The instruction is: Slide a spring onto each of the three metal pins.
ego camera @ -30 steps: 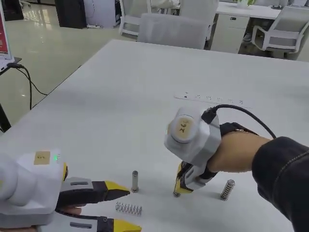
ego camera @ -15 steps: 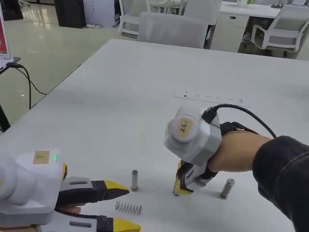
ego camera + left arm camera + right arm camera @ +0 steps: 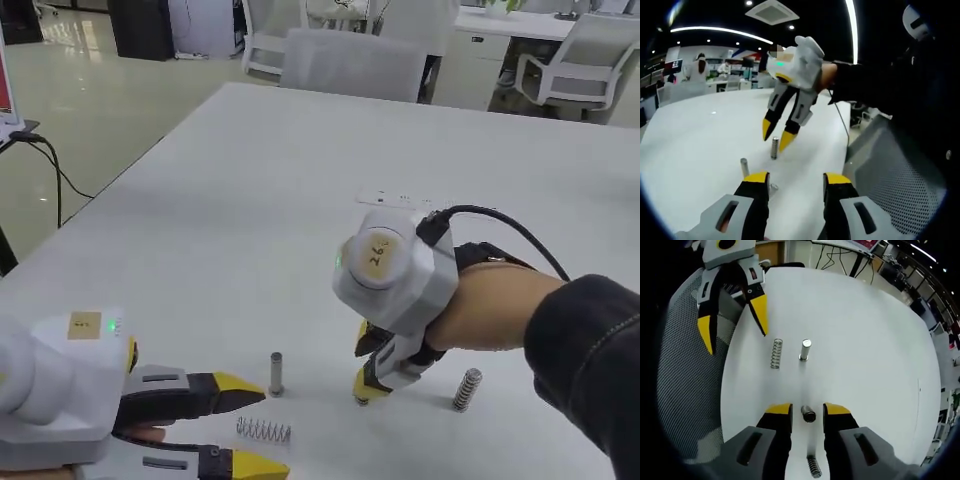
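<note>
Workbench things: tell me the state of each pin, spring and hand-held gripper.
Left hand-held gripper: open, empty.
Right hand-held gripper: open, empty.
Bare pin: upright, no spring.
Middle pin: upright between the right jaws, untouched.
Sprung pin: upright, spring on it.
Loose spring: lying flat.

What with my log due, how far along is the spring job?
Done: the right pin wears a spring. In hand: the right hand-held gripper stands open astride the middle pin; whether that is sprung, I cannot tell. Left: the bare pin, with a loose spring beside it.
</note>
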